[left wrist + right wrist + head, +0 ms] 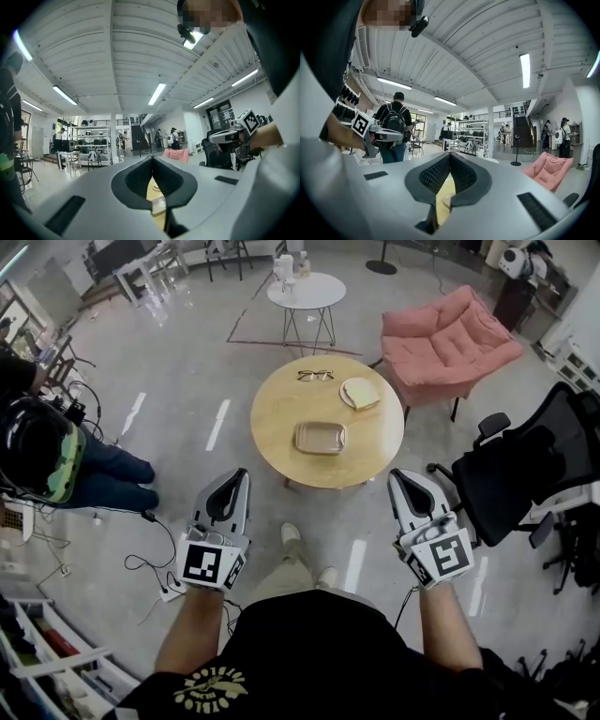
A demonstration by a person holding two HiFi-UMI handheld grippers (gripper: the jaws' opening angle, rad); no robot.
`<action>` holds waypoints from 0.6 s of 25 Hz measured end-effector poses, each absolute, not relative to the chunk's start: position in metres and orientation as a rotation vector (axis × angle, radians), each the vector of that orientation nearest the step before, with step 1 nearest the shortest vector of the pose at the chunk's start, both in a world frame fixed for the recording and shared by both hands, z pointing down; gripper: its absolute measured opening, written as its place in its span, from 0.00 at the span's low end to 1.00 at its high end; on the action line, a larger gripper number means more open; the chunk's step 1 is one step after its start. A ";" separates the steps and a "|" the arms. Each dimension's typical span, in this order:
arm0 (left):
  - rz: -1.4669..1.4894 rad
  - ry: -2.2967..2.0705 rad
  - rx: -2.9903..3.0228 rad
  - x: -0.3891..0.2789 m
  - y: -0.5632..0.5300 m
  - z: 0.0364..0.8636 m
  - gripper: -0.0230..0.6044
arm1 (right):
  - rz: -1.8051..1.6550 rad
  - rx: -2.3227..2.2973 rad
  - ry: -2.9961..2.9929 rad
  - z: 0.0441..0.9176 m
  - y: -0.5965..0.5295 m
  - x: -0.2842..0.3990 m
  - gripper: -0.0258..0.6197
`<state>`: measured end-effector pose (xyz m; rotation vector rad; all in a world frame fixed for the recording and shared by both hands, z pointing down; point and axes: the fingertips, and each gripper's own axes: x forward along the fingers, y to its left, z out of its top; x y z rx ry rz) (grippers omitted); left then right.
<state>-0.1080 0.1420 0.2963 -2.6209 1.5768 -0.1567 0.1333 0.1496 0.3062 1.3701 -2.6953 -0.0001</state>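
No legible text or numbers, yellow print [208, 688] on black shirt [319, 652] too blurred to read

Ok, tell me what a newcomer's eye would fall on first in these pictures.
The left gripper and right gripper are held out low in the head view, jaws together and empty. Between and beyond them stands a round wooden table carrying a metal tray, a plate and glasses. A pink armchair sits to its upper right.
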 end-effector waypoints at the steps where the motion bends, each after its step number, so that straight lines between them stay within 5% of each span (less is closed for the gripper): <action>1: -0.157 1.580 -2.627 -0.109 0.138 0.299 0.06 | -0.002 1.374 -2.690 0.306 0.144 0.134 0.06; 15: -0.166 1.447 -2.727 -0.101 0.021 0.312 0.06 | 0.087 1.380 -2.632 0.318 0.052 0.116 0.06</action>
